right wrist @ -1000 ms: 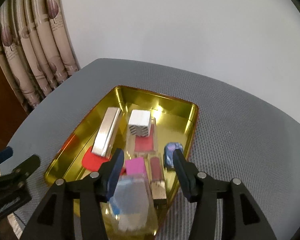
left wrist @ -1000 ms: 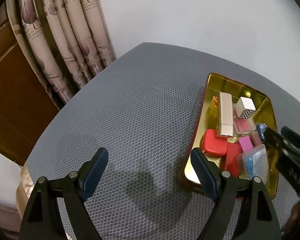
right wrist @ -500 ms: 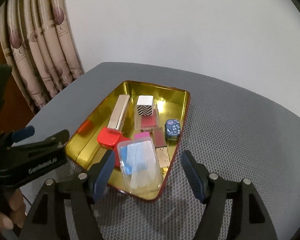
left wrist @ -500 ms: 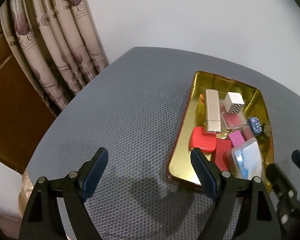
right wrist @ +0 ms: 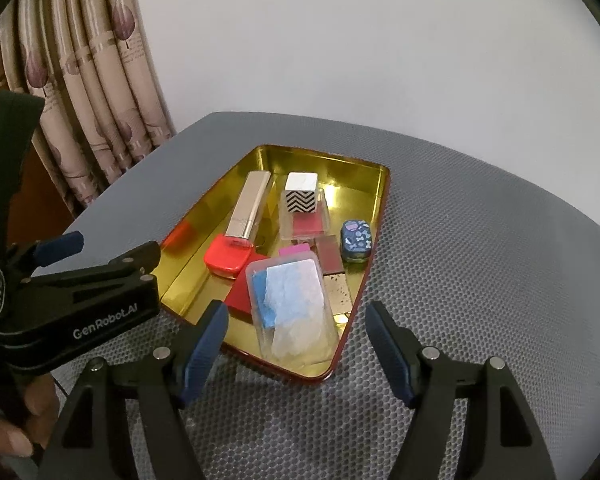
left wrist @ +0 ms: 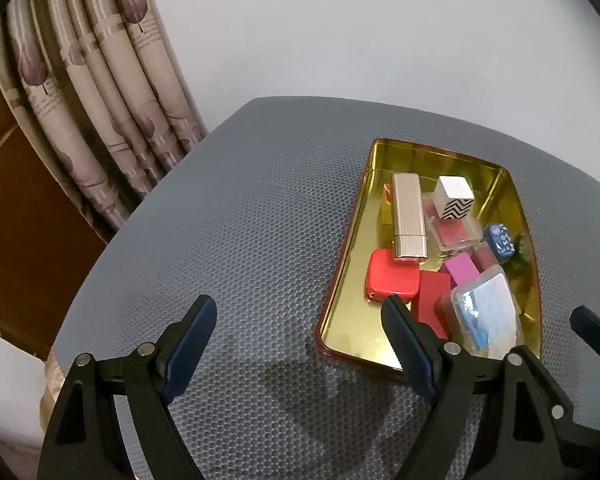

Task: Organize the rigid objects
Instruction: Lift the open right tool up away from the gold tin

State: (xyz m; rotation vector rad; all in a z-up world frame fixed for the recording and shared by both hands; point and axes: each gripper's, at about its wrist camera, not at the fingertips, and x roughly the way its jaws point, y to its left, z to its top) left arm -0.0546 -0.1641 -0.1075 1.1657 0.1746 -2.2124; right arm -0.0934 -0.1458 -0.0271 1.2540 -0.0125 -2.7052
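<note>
A gold tin tray (left wrist: 452, 160) (right wrist: 332, 164) sits on the grey mesh table. In it lie a gold lipstick case (left wrist: 409, 216) (right wrist: 249, 208), a white cube with black zigzags (left wrist: 454, 196) (right wrist: 301, 197), a red compact (left wrist: 392, 276) (right wrist: 228, 258), a clear box with blue and white contents (left wrist: 486, 312) (right wrist: 292, 304), a pink block (left wrist: 462, 267) and a small blue patterned tin (left wrist: 499, 241) (right wrist: 355, 241). My left gripper (left wrist: 300, 344) is open and empty, left of the tray's near corner. My right gripper (right wrist: 296, 344) is open and empty above the tray's near edge.
Beige patterned curtains (left wrist: 100, 92) (right wrist: 92, 80) hang at the back left beside a brown wooden panel (left wrist: 16, 216). A plain white wall stands behind the table. The grey mesh table (left wrist: 240, 216) (right wrist: 480, 248) curves off at the left and near edges.
My right gripper has let go of the clear box, opened wide and pulled back from the tray. Both grippers have drawn back and up, so the tray looks farther off.
</note>
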